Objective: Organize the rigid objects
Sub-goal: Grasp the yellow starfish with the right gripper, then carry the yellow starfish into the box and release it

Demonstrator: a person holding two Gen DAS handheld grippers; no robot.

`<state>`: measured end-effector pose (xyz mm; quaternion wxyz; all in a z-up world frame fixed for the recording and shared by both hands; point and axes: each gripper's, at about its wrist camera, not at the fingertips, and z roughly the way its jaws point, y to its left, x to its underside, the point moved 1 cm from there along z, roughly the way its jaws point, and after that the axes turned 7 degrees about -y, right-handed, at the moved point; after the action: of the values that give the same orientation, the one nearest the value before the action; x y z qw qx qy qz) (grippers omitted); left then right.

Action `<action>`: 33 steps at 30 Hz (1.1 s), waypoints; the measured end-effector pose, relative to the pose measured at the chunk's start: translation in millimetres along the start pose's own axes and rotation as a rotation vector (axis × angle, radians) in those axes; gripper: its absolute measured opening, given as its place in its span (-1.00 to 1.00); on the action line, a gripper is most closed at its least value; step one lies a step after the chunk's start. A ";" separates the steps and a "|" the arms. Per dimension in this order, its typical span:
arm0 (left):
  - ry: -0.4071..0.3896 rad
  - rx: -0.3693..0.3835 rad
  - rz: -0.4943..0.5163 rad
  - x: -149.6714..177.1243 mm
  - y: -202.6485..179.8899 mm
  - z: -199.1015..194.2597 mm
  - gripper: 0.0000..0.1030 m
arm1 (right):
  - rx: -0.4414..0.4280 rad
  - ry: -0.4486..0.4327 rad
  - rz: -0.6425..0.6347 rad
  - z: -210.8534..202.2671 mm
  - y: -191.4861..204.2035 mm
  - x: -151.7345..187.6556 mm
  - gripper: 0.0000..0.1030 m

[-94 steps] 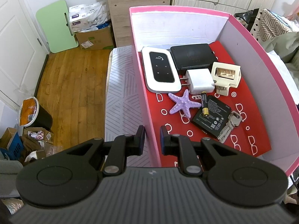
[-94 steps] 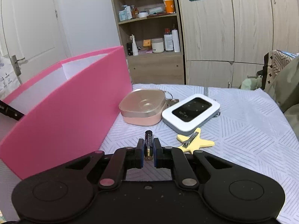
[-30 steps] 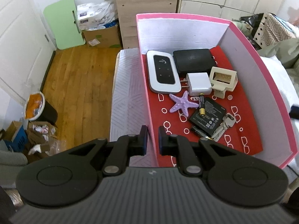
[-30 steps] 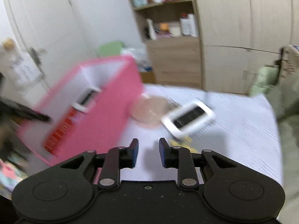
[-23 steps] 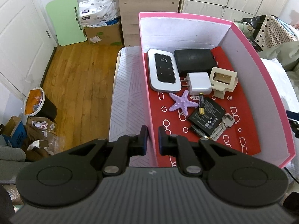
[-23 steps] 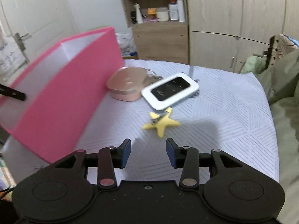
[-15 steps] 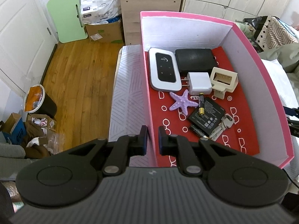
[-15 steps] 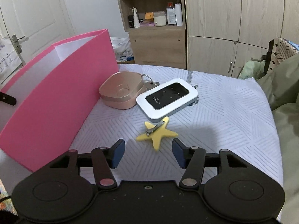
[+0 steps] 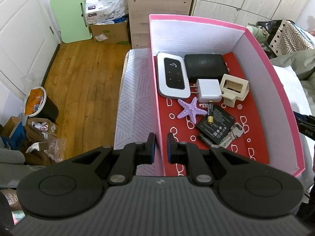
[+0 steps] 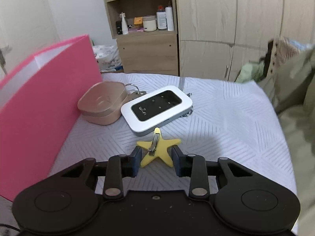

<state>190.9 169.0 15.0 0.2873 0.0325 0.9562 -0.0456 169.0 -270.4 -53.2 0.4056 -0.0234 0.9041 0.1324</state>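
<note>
My left gripper is shut on the near left wall of the pink box and holds it. Inside on the red floor lie a white router, a black case, a white charger, a beige part, a purple starfish, an AA battery, a flat battery and keys. My right gripper is low over the bed. Its jaws are closing around a yellow star clip, pads close beside its lower points.
On the striped bedspread beyond the star lie a white WiFi device, a pink lidded case and a key ring. The pink box stands to the left. A shelf unit and wardrobe are behind, with green bedding at right.
My right gripper let go of the battery it held earlier and swung from the box down to the yellow star. Its jaws widened, then narrowed around the star. My left gripper has not moved.
</note>
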 end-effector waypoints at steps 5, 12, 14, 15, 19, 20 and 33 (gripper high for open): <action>-0.005 0.003 -0.010 0.6 0.9 -0.2 -0.79 | -0.091 -0.004 0.068 -15.2 -0.5 0.6 -0.26; -0.019 0.006 -0.019 3.3 1.3 -1.6 -0.79 | -0.267 -0.076 0.003 -54.9 26.8 -35.5 -0.26; -0.024 0.009 -0.025 4.2 1.7 -2.0 -0.79 | -0.328 -0.107 -0.046 -65.4 39.5 -51.3 -0.26; -0.027 0.009 -0.028 4.7 2.2 -2.2 -0.79 | -0.375 -0.117 -0.075 -68.7 47.5 -60.1 -0.26; -0.035 0.008 -0.032 6.7 2.1 -2.9 -0.79 | -0.517 -0.098 -0.209 -66.0 91.7 -81.4 -0.25; -0.036 0.008 -0.035 7.1 2.5 -3.2 -0.79 | -0.548 -0.080 -0.253 -61.8 104.8 -83.3 -0.25; -0.038 0.016 -0.042 6.2 5.1 -3.5 -0.79 | -0.628 0.393 -0.561 57.1 229.6 -78.7 -0.26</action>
<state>184.2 174.8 14.1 0.3040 0.0137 0.9507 -0.0600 229.0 -39.4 19.3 0.2201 -0.4135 0.8386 0.2780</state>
